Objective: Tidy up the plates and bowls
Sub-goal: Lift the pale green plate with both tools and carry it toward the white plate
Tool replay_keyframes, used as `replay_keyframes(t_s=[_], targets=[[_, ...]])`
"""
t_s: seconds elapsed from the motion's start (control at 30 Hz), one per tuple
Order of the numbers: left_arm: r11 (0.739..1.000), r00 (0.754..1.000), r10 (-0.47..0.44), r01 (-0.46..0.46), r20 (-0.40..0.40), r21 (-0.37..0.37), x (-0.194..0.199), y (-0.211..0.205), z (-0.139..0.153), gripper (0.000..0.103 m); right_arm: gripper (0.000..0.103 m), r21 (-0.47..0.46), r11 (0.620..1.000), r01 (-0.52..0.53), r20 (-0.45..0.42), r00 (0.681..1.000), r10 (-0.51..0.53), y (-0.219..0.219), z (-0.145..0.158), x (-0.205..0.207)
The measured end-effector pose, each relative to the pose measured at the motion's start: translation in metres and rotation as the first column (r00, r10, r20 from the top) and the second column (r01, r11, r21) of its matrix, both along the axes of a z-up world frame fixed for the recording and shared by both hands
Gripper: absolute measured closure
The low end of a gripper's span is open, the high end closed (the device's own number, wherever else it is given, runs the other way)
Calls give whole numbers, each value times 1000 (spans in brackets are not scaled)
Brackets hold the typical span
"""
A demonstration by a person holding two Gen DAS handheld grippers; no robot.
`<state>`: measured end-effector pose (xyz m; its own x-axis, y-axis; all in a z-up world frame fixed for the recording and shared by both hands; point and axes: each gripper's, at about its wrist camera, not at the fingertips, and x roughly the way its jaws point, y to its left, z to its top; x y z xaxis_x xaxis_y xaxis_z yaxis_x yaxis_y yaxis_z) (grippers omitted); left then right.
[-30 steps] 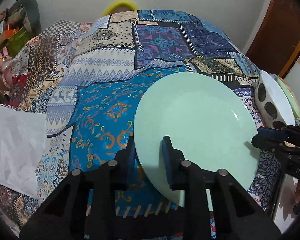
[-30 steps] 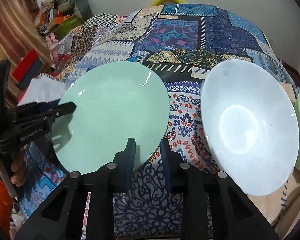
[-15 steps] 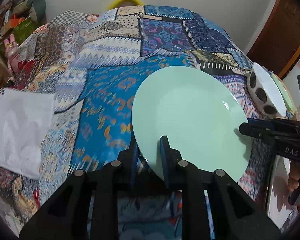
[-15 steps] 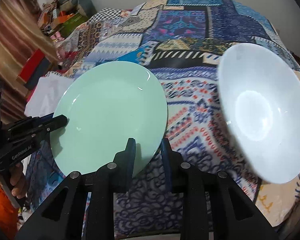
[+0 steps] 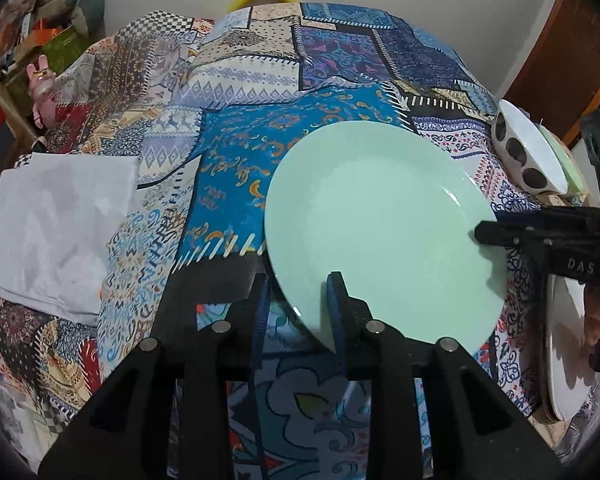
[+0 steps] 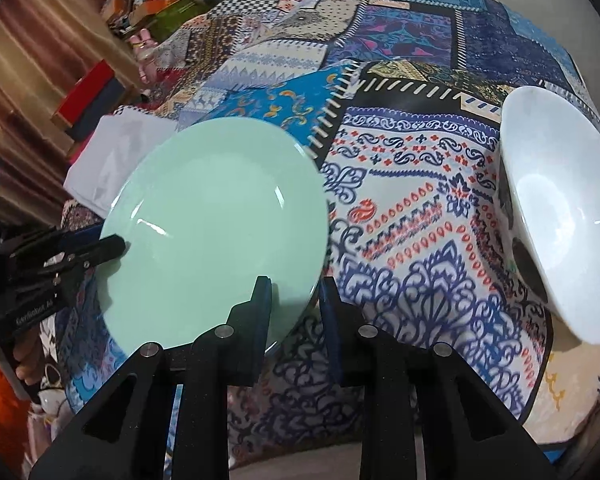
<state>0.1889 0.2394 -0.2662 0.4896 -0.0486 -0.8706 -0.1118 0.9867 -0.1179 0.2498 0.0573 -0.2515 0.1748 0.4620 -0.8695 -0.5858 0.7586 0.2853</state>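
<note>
A mint green plate (image 5: 380,232) is held tilted above the patchwork cloth. My left gripper (image 5: 298,308) is shut on its near-left rim. My right gripper (image 6: 292,300) is shut on the opposite rim, and its fingers (image 5: 496,236) reach in from the right in the left wrist view. The plate also shows in the right wrist view (image 6: 216,232), with the left gripper's fingers (image 6: 104,246) on its left edge. A white bowl with dark spots outside (image 6: 560,208) rests tilted at the right; it also shows in the left wrist view (image 5: 528,156).
A patchwork cloth (image 5: 260,92) covers the surface. A white folded cloth (image 5: 56,224) lies at the left. A pale green dish (image 5: 568,160) sits behind the bowl. A white plate (image 5: 568,356) lies at the right edge. Cluttered shelves (image 6: 148,4) stand at the back left.
Both grippers have lifted the green plate off the cloth and carried it toward me and to the left. The bowl has shifted right in the right wrist view.
</note>
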Motion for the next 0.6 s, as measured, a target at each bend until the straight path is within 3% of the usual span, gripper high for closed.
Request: replay_keyframes(t_s=[0.23, 0.6], targets=[[999, 1000, -4, 4, 5, -49, 11, 3, -6, 74, 78, -4, 1000, -6, 25, 1000, 6, 7, -1, -4], [999, 1000, -15, 16, 15, -40, -7, -5, 1, 74, 80, -13, 1000, -22, 72, 997, 23, -3, 9, -27]])
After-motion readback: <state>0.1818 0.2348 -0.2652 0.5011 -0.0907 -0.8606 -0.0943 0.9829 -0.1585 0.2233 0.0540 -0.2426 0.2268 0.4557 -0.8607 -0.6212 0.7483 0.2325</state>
